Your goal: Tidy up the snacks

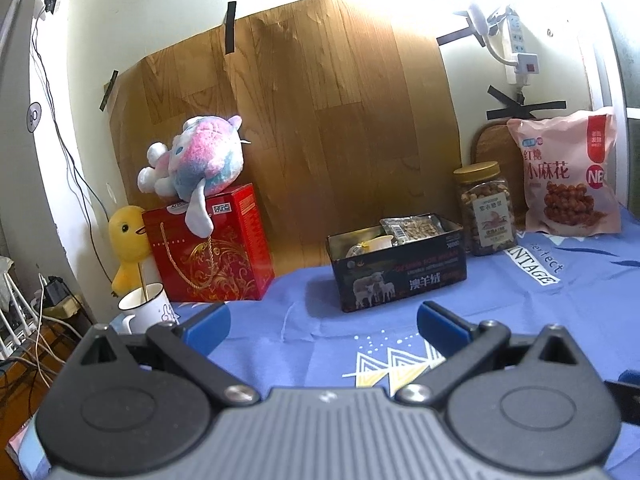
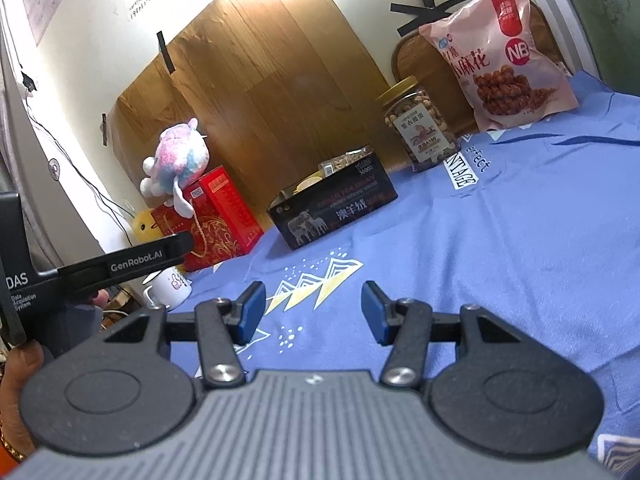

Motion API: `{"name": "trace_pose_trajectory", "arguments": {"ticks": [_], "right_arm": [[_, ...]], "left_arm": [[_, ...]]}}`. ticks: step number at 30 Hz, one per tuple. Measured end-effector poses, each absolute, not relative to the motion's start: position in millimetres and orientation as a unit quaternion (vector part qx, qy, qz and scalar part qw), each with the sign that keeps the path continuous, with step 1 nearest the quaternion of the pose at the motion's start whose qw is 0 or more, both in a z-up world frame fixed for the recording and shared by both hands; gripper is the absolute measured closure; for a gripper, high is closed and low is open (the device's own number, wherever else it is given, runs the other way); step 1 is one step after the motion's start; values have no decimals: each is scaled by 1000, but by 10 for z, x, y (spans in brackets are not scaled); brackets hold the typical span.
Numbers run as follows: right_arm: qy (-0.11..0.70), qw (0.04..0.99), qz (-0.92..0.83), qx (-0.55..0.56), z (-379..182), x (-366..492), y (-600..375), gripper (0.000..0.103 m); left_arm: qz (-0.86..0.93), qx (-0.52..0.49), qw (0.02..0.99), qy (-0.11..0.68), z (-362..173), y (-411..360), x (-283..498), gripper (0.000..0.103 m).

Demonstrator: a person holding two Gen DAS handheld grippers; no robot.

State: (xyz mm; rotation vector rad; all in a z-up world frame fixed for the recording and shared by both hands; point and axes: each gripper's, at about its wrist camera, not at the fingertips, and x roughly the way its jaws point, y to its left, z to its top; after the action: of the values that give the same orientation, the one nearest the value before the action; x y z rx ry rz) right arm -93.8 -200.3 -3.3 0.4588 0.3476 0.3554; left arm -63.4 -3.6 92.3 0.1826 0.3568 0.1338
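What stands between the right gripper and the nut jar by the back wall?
Nothing visible. The right gripper is open and empty over bare blue cloth, and the stretch up to the nut jar is clear. The black box sits left of that line, and the pink snack bag stands to the jar's right.

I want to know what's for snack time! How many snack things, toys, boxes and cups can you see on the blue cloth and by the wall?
Snack bag: 1, pink bag
Snack jar: 1, nut jar
Boxes: 2, black box, red box
Soft toys: 2, pink-blue plush, yellow duck
Cups: 1, white mug
Total: 7
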Motion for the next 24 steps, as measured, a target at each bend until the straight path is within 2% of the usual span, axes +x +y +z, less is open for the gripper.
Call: {"name": "trace_pose_trajectory", "arguments": {"ticks": [24], "right_arm": [[202,937,176,224,-149,-723,-1925,47]], "left_arm": [[43,44,968,242,725,122,-378,0]]}}
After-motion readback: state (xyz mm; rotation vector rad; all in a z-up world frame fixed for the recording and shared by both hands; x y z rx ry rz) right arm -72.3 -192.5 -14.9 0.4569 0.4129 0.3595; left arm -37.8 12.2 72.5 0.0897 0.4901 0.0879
